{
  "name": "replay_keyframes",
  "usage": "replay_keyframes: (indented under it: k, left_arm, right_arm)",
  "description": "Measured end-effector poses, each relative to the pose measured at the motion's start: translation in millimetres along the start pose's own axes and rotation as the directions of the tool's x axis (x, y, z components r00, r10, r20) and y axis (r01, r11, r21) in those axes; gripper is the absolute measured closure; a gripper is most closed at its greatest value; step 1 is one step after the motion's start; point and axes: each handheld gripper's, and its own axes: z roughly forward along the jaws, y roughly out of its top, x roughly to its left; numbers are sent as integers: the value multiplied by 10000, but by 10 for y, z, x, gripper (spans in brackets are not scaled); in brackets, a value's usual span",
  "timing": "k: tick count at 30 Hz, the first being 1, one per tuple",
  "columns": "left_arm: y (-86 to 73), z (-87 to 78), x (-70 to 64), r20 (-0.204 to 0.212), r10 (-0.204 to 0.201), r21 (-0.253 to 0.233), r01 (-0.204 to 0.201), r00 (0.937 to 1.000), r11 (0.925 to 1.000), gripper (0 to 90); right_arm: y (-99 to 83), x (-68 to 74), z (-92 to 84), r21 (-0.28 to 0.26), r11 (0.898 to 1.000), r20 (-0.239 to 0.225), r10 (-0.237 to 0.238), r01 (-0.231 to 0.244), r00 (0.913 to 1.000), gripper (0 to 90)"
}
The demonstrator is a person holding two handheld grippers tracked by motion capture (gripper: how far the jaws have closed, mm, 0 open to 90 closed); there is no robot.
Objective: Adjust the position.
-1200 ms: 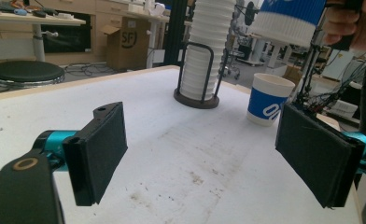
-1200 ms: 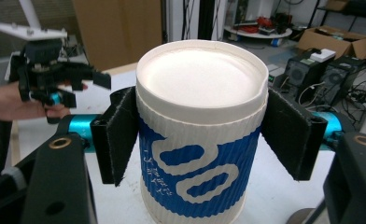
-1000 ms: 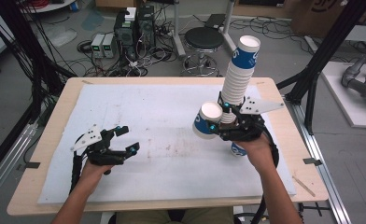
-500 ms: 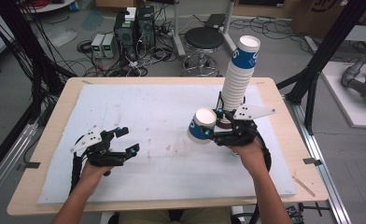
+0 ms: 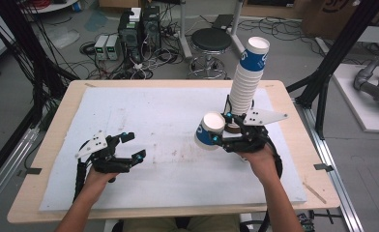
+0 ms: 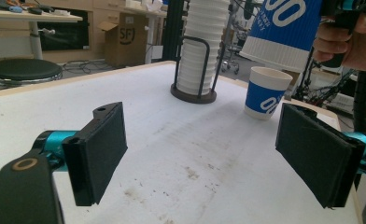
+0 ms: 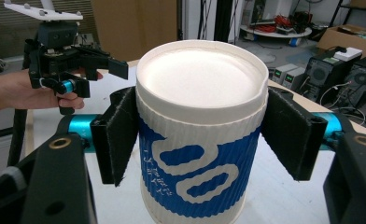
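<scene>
The right gripper (image 5: 220, 137) grips a blue and white paper cup (image 5: 208, 130), now carried a little further left of the tall white cup stack (image 5: 244, 79), so it looks ready to set down. The left gripper (image 5: 132, 147) waits open over the desk (image 5: 178, 116).

cup stack (image 5: 245, 82) blocks far right, bare mat (image 5: 144, 116) left

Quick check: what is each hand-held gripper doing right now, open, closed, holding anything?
Left hand-held gripper: open, jaws wide apart, holding nothing, above the table.
Right hand-held gripper: shut on a blue-and-white paper cup, lifted off the table.
</scene>
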Motion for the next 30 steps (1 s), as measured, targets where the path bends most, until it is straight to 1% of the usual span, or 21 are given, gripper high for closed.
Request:
replay_keyframes:
  k: [3,4,8,13,16,18,21,23,26,30]
  left_arm:
    - [2,7,-5,84,-6,27,6,10000,10000,164]
    - [3,11,-7,180,-25,49,24,9998,10000,164]
    - [7,25,-20,337,26,52,-28,9994,10000,167]
    - [15,33,-35,628,125,85,-131,9979,9999,165]
    - [27,45,-80,920,230,94,-240,9955,9997,164]
    - [44,71,-124,1115,395,128,-412,9930,9991,159]
    - [59,118,-189,1391,508,156,-535,9890,9984,156]
    - [65,142,-218,1529,555,201,-593,9867,9980,156]
    - [67,183,-253,1732,610,278,-668,9830,9974,155]
    - [70,228,-297,1891,721,339,-799,9793,9962,156]
  right_arm:
    - [1,7,25,14,10000,-45,-31,31,10000,306]
    - [1,10,35,35,10000,-59,-29,30,10000,306]
    - [0,23,73,76,10000,-149,-51,52,9999,306]
    - [-4,45,115,47,10000,-344,39,-37,9994,306]
    - [-12,64,153,69,10000,-458,22,-19,9989,306]
    - [-19,88,189,114,9999,-603,23,-17,9982,306]
    - [-31,134,250,149,9999,-892,-47,61,9960,306]
    - [-41,166,287,156,9998,-1030,-117,134,9946,306]
    - [-59,194,323,195,9998,-1221,-82,106,9925,306]
    - [-102,234,386,257,9997,-1524,26,13,9883,306]
